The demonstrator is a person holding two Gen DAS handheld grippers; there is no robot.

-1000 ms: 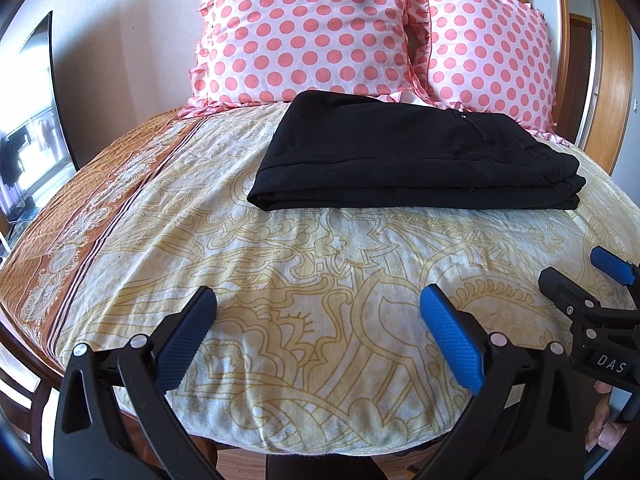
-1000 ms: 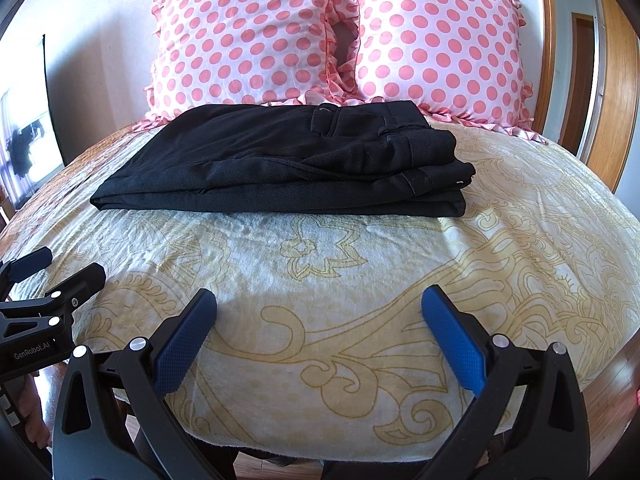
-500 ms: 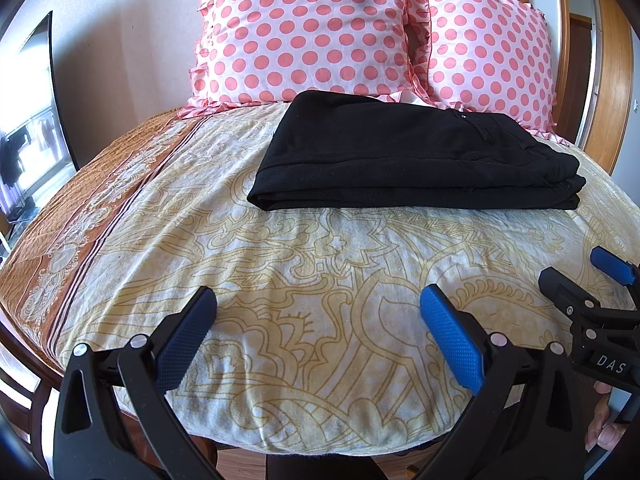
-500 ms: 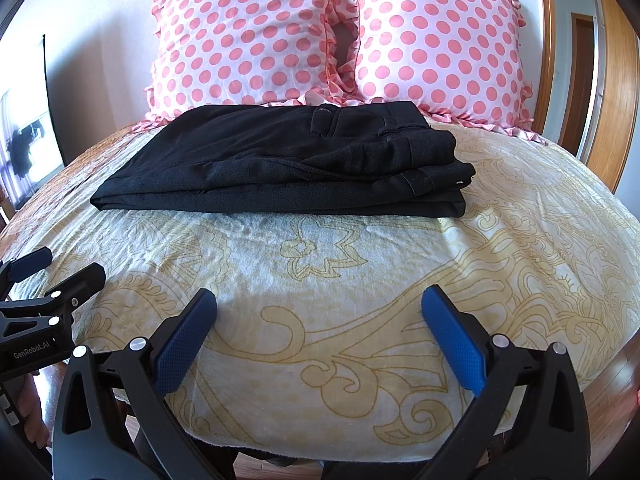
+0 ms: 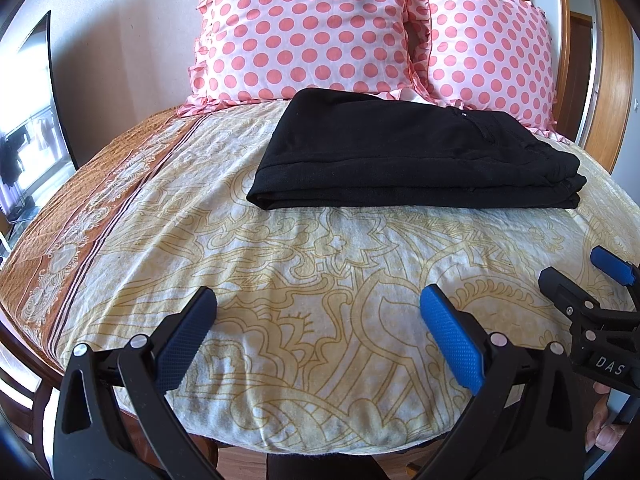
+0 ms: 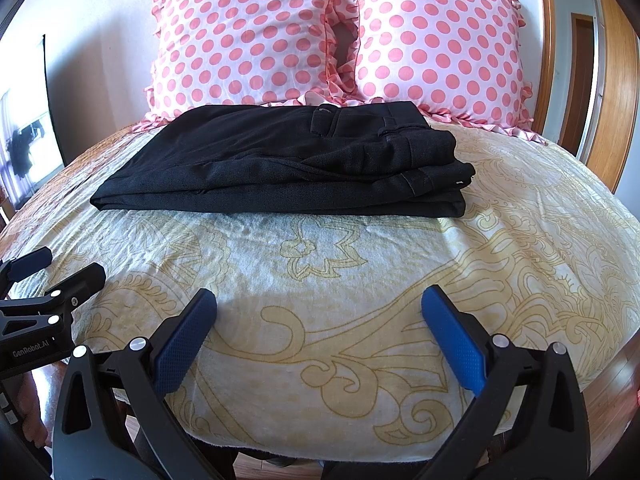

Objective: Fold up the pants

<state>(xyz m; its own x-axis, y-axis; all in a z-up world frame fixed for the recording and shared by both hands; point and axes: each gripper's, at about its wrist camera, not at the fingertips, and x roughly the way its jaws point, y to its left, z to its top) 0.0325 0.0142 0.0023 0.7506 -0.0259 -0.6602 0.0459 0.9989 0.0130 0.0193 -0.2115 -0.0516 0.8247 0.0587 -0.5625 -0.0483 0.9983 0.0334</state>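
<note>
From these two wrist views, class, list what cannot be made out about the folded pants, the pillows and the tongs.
- Black pants: how many layers the stack holds; the top fold covers the rest in both views.
- Gap between the two polka-dot pillows: too dark to read in the right view.
- Right tongs: cut by the left view's edge.
- Left tongs: cut by the right view's edge.

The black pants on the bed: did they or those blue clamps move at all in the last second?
Nothing visibly changed. The pants lie folded in the same spot in front of the pillows, and both the left gripper and the right gripper hover open over the bedspread near the bed's front edge, holding nothing.
</note>
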